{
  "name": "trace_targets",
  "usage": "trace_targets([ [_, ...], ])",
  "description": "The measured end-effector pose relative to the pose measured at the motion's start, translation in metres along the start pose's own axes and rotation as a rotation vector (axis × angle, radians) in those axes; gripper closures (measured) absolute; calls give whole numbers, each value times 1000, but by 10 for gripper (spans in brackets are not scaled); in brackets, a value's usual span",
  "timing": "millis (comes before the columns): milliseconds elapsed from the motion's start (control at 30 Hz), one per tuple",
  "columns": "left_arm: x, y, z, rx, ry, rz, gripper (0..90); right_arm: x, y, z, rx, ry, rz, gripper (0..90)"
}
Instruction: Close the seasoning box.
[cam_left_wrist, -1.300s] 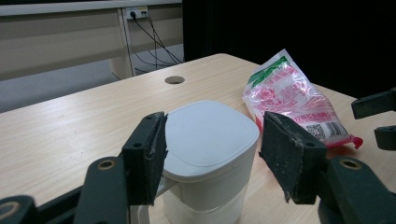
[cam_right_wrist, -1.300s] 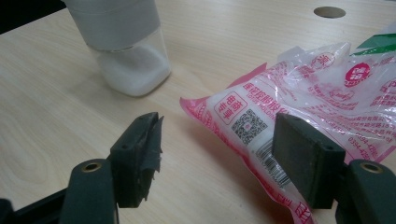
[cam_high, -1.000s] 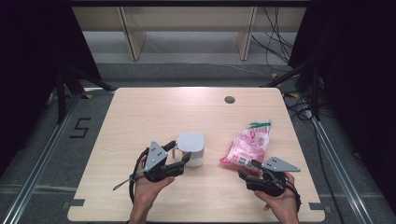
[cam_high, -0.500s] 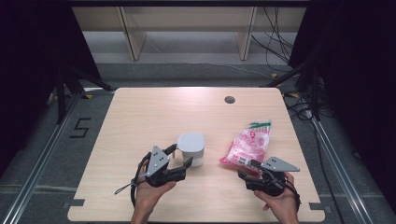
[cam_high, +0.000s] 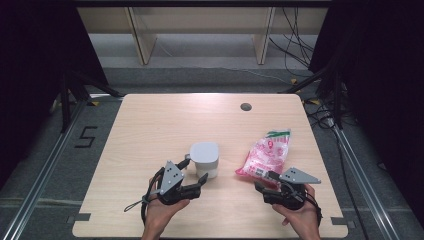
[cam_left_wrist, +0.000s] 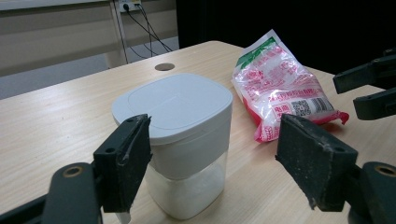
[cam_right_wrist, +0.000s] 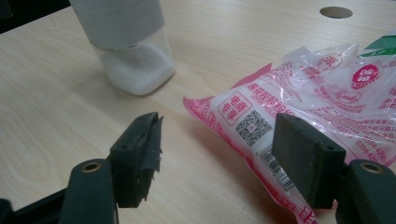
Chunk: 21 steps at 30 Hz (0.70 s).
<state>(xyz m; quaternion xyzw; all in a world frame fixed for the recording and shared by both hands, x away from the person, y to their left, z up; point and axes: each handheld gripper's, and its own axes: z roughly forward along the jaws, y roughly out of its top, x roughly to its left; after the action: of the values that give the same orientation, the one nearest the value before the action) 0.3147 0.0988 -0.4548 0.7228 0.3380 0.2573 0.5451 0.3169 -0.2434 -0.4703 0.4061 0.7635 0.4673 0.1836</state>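
Two claws open | container (cam_high: 205, 159) mid-table | bag (cam_high: 265, 155) beside, apart

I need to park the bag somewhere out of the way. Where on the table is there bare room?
The far half of the table is bare, from the jar and bag back to the round hole. The left side beside the jar is bare too. The near edge is crowded: left claw by the jar, right claw at the bag.
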Motion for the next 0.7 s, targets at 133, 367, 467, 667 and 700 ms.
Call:
trace_targets([
  [133,-3,-2,-2,-1,-5,20,231,0,0,0,4,0,-4,332],
  [367,-7,-5,-6,-9,-22,31,231,1,0,0,6,-1,-11,331],
  [467,-6,-7,-7,-32,-24,55,224,4,1,-1,23,-1,9,331],
  [667,-7,-13,-8,-15,-19,68,222,2,2,1,14,6,-8,332],
  [700,-7,-15,-8,-11,-21,72,222,2,2,1,14,8,-8,331],
])
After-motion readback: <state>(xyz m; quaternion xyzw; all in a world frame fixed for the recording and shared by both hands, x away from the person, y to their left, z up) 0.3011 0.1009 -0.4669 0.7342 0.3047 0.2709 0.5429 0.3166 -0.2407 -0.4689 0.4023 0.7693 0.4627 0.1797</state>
